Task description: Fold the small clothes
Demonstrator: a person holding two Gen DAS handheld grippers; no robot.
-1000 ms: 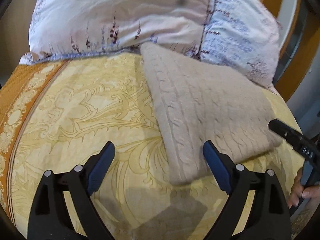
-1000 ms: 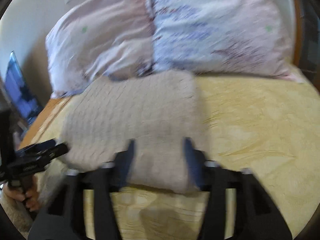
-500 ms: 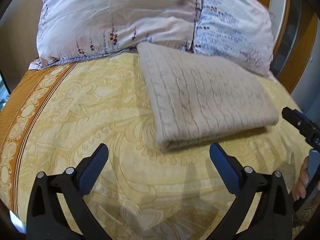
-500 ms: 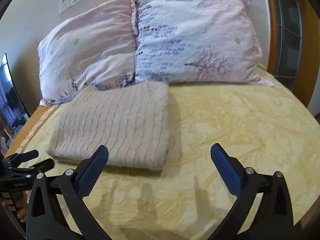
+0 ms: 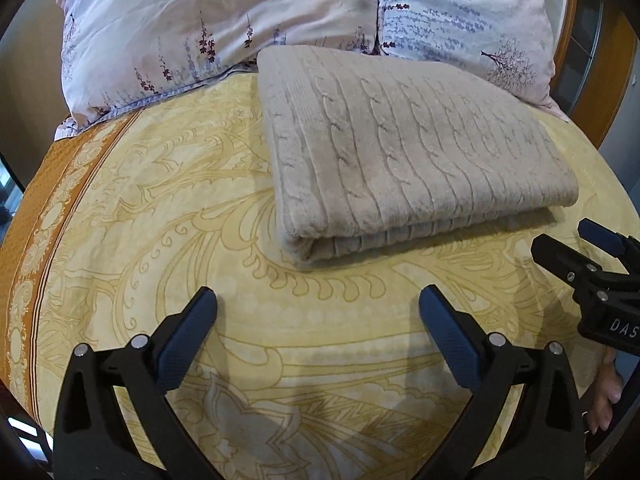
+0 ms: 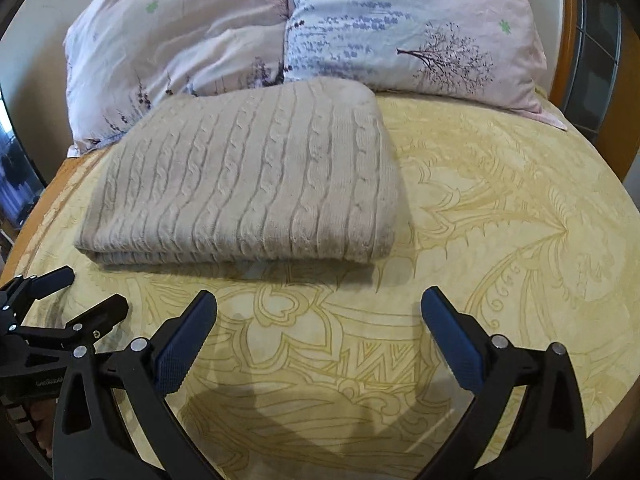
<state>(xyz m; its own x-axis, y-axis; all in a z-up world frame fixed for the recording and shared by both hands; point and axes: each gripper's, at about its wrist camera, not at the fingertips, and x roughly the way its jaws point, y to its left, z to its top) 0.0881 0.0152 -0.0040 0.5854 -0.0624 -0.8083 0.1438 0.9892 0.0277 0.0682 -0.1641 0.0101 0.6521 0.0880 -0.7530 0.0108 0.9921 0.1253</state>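
A beige cable-knit garment (image 5: 404, 148) lies folded into a flat rectangle on the yellow patterned bedspread (image 5: 160, 216), its far edge against the pillows. It also shows in the right wrist view (image 6: 256, 176). My left gripper (image 5: 318, 316) is open and empty, hovering a short way in front of the fold's near edge. My right gripper (image 6: 320, 316) is open and empty, also in front of the garment. The right gripper shows at the right edge of the left wrist view (image 5: 592, 264), and the left gripper shows at the left edge of the right wrist view (image 6: 60, 300).
Two floral pillows (image 5: 224, 20) (image 6: 404, 28) lean at the head of the bed behind the garment. A wooden headboard frame (image 6: 560, 32) stands at the right. The bedspread has an orange border (image 5: 36, 208) along the left edge.
Both grippers have pulled back from the folded garment and opened wide. The garment now lies flat, untouched.
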